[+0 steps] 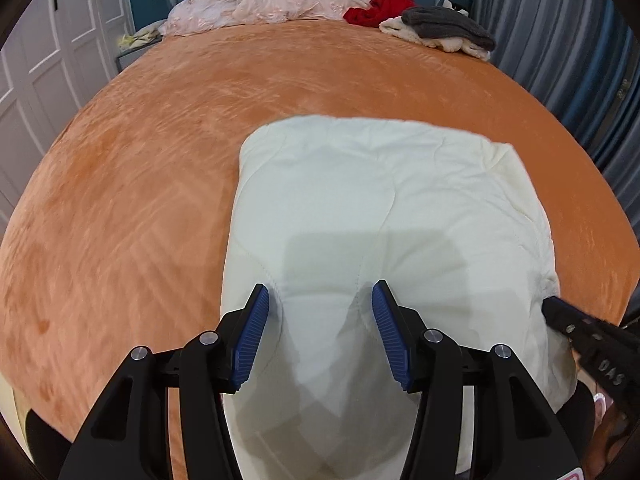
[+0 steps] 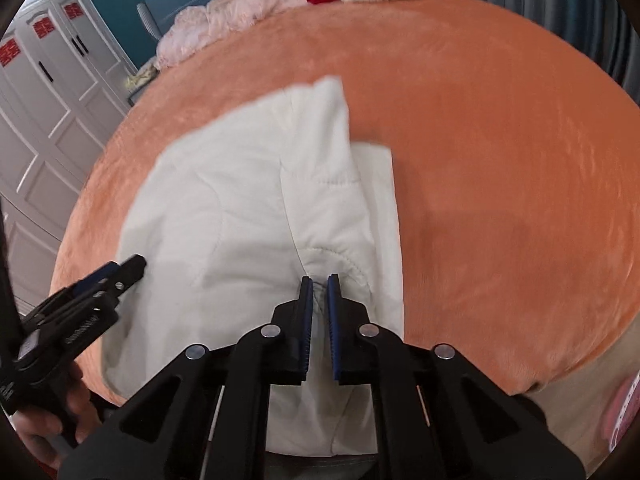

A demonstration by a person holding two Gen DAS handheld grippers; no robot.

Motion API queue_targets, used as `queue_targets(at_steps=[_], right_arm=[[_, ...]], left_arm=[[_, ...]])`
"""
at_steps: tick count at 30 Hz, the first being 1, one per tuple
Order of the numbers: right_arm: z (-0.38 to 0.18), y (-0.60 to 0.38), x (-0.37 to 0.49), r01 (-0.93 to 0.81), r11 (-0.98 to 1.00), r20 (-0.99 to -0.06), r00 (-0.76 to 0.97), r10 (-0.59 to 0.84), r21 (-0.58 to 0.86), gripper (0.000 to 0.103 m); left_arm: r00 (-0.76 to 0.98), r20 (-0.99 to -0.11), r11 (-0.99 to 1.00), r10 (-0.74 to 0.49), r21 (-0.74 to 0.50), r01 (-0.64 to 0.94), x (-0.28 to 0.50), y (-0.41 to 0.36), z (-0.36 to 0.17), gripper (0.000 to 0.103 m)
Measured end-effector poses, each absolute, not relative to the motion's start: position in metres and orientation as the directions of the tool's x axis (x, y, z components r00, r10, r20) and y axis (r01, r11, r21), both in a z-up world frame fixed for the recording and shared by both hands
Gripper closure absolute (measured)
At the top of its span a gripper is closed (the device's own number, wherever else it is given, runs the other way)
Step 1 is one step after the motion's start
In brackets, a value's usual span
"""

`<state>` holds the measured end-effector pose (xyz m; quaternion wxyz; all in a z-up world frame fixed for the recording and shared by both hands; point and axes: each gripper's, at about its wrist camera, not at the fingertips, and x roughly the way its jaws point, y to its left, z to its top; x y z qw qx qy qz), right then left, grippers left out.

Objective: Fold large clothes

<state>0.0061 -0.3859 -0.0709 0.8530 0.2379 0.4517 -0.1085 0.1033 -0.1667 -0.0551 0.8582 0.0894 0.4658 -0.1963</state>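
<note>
A cream quilted garment (image 1: 380, 184) lies folded into a thick rectangle on the orange bedspread (image 1: 160, 140), near the bed's front edge. My left gripper (image 1: 320, 292) hovers over its near part, open, with nothing between the blue pads. In the right wrist view the garment (image 2: 224, 200) shows a folded layer along its right side. My right gripper (image 2: 320, 278) has its pads nearly together, pinching a wrinkle of the cream fabric at the near right part. The left gripper (image 2: 132, 266) shows at the garment's left edge, a hand holding it. The right gripper's tip (image 1: 556, 308) meets the garment's right edge.
At the head of the bed lie crumpled pink bedding (image 1: 260, 6), a red garment (image 1: 380, 6) and a grey and cream knit pile (image 1: 444, 26). White wardrobe doors (image 1: 40, 60) stand on the left, a grey curtain (image 1: 560, 40) on the right.
</note>
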Motion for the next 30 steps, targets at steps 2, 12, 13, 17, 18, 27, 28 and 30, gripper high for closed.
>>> queue_targets(at_steps=[2,12,13,17,18,27,28,30], right_arm=[[-0.074,-0.385,0.009,0.403,0.864,-0.830,0.558,0.028,0.300,0.096],[-0.088,-0.382,0.021,0.405,0.873,-0.845,0.534,0.017,0.273,0.097],[-0.089,-0.381,0.020,0.405,0.872,-0.845,0.535,0.018,0.275,0.097],[-0.092,-0.380,0.016,0.405,0.869,-0.841,0.541,0.024,0.285,0.097],[-0.093,-0.380,0.015,0.404,0.869,-0.840,0.542,0.024,0.286,0.097],[-0.096,-0.385,0.016,0.399,0.870,-0.838,0.545,0.028,0.289,0.097],[-0.096,-0.385,0.016,0.399,0.870,-0.838,0.546,0.028,0.289,0.097],[-0.096,-0.385,0.017,0.398,0.871,-0.837,0.546,0.027,0.288,0.097]], left_arm=[[0.502,-0.833,0.905,-0.232,0.003,0.425,0.099,-0.170,-0.057,0.051],[0.526,-0.830,0.912,-0.184,0.056,0.407,0.097,-0.178,-0.068,0.050],[0.529,-0.829,0.912,-0.180,0.061,0.406,0.097,-0.179,-0.069,0.050],[0.540,-0.825,0.914,-0.168,0.076,0.399,0.096,-0.182,-0.071,0.050],[0.543,-0.824,0.914,-0.164,0.080,0.398,0.095,-0.182,-0.072,0.050],[0.564,-0.813,0.915,-0.141,0.111,0.388,0.095,-0.185,-0.074,0.050],[0.566,-0.813,0.915,-0.139,0.113,0.387,0.095,-0.185,-0.074,0.050],[0.568,-0.811,0.915,-0.137,0.116,0.387,0.095,-0.186,-0.074,0.050]])
